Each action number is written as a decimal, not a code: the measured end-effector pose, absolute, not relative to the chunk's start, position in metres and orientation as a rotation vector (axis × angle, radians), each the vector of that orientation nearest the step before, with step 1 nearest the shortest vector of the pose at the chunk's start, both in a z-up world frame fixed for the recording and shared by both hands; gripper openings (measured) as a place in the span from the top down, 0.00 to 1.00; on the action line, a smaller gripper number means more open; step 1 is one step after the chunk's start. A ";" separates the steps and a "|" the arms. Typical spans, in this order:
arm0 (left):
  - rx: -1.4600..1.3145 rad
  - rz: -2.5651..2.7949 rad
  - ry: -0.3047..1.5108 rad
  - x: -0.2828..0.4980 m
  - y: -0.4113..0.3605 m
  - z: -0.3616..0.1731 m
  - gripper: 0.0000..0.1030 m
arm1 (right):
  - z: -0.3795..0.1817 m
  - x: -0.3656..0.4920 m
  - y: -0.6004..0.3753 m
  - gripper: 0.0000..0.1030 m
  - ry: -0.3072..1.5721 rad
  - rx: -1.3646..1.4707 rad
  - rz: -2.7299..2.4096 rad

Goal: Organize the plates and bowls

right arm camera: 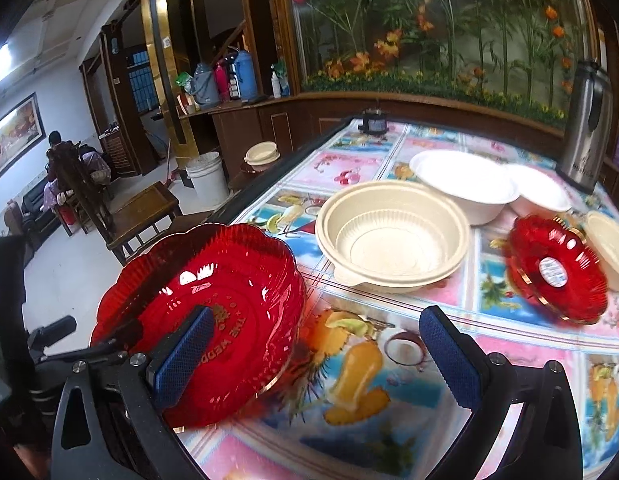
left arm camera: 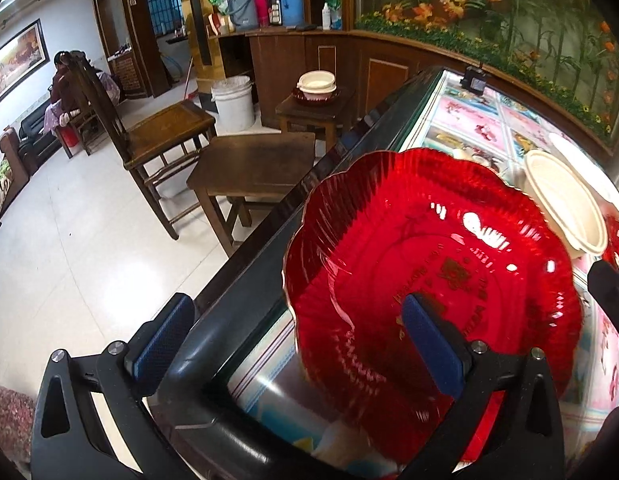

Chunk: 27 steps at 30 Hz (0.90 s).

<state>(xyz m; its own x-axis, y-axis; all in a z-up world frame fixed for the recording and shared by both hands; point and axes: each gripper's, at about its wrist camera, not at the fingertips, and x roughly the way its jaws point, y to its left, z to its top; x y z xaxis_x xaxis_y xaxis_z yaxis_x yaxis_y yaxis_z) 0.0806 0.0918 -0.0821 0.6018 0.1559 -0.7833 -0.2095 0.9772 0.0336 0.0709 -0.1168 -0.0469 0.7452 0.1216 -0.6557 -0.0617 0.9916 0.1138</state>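
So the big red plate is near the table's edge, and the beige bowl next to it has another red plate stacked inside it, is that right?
Not quite. The beige bowl is empty, as the right wrist view shows. The big red plate does sit near the table's edge; the only other red plate lies apart, farther right on the table.

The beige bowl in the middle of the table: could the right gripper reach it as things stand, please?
Probably yes. The right gripper is open and holds nothing, and only bare tablecloth lies between it and the beige bowl. The red plate sits off to its left.
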 end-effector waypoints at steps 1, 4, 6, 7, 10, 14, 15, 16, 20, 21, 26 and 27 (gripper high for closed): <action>-0.064 0.214 0.914 0.083 0.093 -0.085 0.00 | -0.050 0.075 -0.116 0.01 0.732 0.092 0.100; -0.078 0.209 0.952 0.090 0.092 -0.091 0.00 | -0.058 0.090 -0.114 0.02 0.774 0.098 0.090; -0.078 0.210 0.972 0.093 0.091 -0.095 0.00 | -0.066 0.099 -0.112 0.02 0.807 0.098 0.086; -0.075 0.212 0.983 0.095 0.090 -0.097 0.00 | -0.070 0.104 -0.111 0.02 0.828 0.100 0.083; -0.071 0.209 0.987 0.097 0.087 -0.099 0.00 | -0.081 0.114 -0.111 0.09 0.872 0.129 0.082; -0.051 0.184 0.988 0.097 0.083 -0.098 0.00 | -0.093 0.128 -0.115 0.29 0.942 0.186 0.088; -0.045 0.178 0.985 0.097 0.082 -0.098 0.00 | -0.095 0.130 -0.117 0.33 0.947 0.203 0.086; -0.038 0.173 0.981 0.097 0.080 -0.098 0.00 | -0.094 0.130 -0.118 0.35 0.937 0.208 0.085; 0.000 0.145 0.957 0.093 0.071 -0.094 0.10 | -0.096 0.132 -0.118 0.59 0.956 0.214 0.100; 0.010 0.134 0.955 0.092 0.069 -0.094 0.11 | -0.096 0.131 -0.118 0.67 0.963 0.231 0.124; 0.029 0.058 0.955 0.079 0.056 -0.090 0.26 | -0.098 0.115 -0.115 0.84 0.989 0.245 0.164; 0.030 0.053 0.954 0.076 0.056 -0.090 0.27 | -0.098 0.111 -0.113 0.88 0.994 0.240 0.170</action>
